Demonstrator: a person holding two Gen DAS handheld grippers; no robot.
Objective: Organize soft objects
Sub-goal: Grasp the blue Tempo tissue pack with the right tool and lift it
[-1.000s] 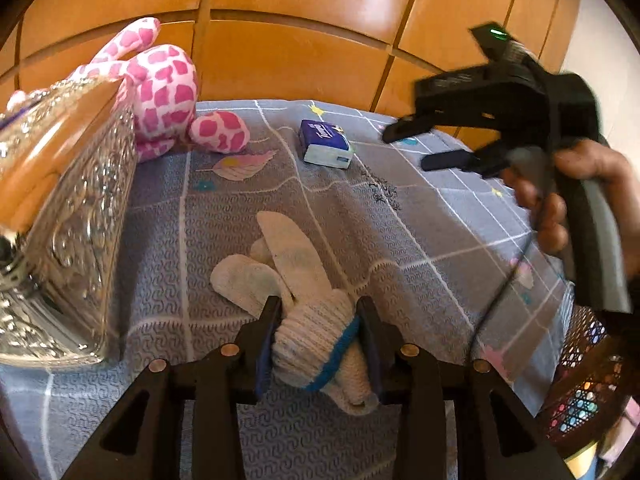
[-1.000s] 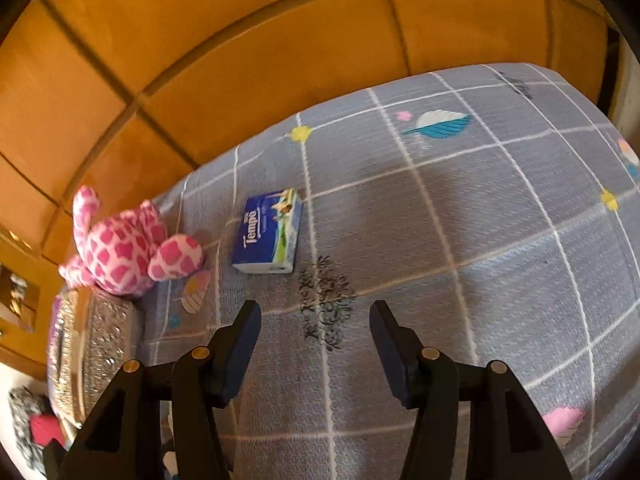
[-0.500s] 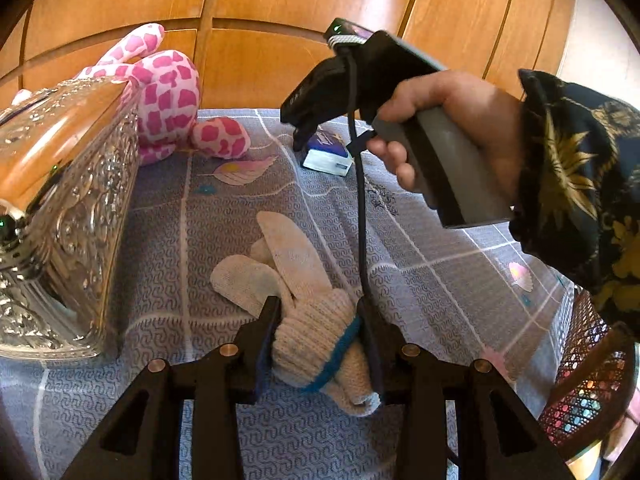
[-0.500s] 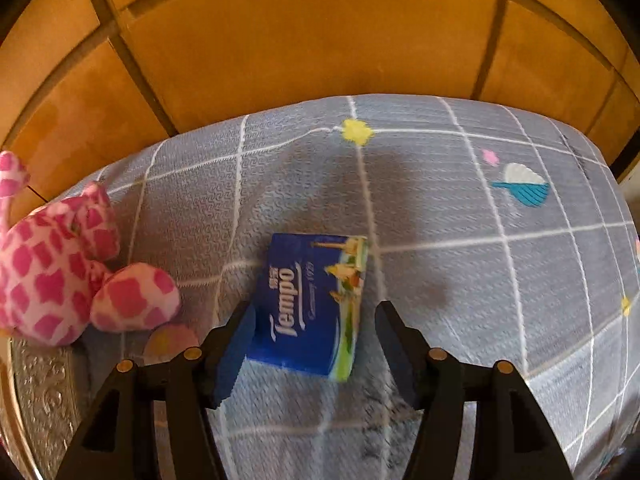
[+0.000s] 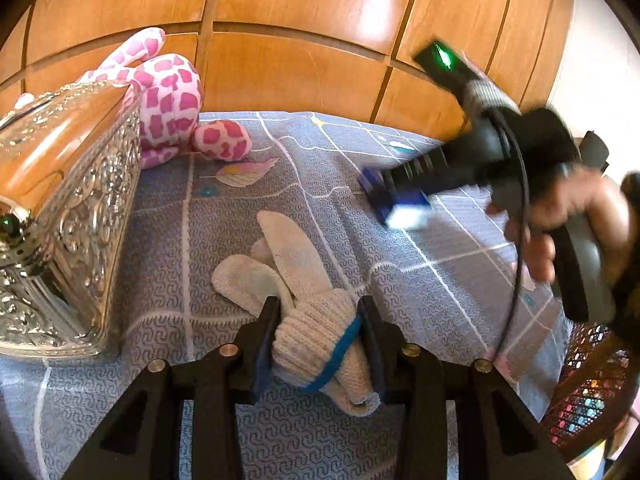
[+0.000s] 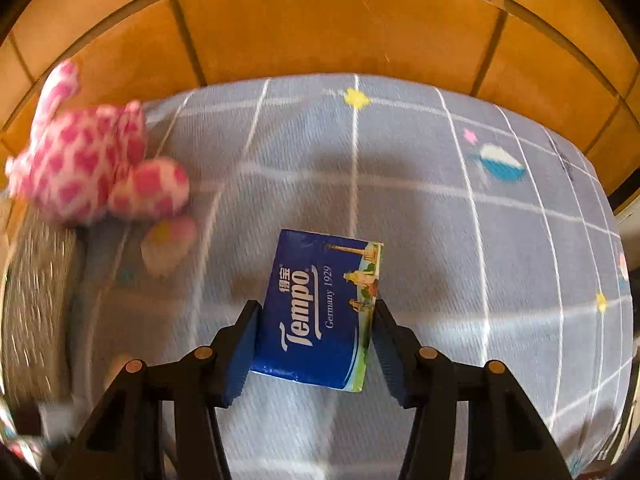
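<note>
A white knit glove point(image 5: 296, 264) with a blue cuff band lies on the grey checked bedspread point(image 5: 172, 216). My left gripper point(image 5: 318, 320) is shut on its cuff, low over the bed. A blue Tempo tissue pack point(image 6: 320, 280) sits between the fingers of my right gripper point(image 6: 316, 314). Its jaws are closing and both pads touch the pack's long sides. The pack stays sharp while the bed behind it blurs. In the left wrist view the right gripper point(image 5: 400, 184), held by a hand point(image 5: 560, 216), hovers with the tissue pack point(image 5: 404, 210) right of the glove.
A pink-and-white spotted plush toy point(image 5: 168, 100) leans on the wooden headboard point(image 5: 300, 20) at the back left. In front of it stands an ornate silver box point(image 5: 72, 216). A wicker basket point(image 5: 588, 408) sits off the bed's right edge.
My right gripper came down over the tissue pack, rolled, and closed onto it; the pack has shifted nearer and to the right. The left gripper and glove have not moved.
</note>
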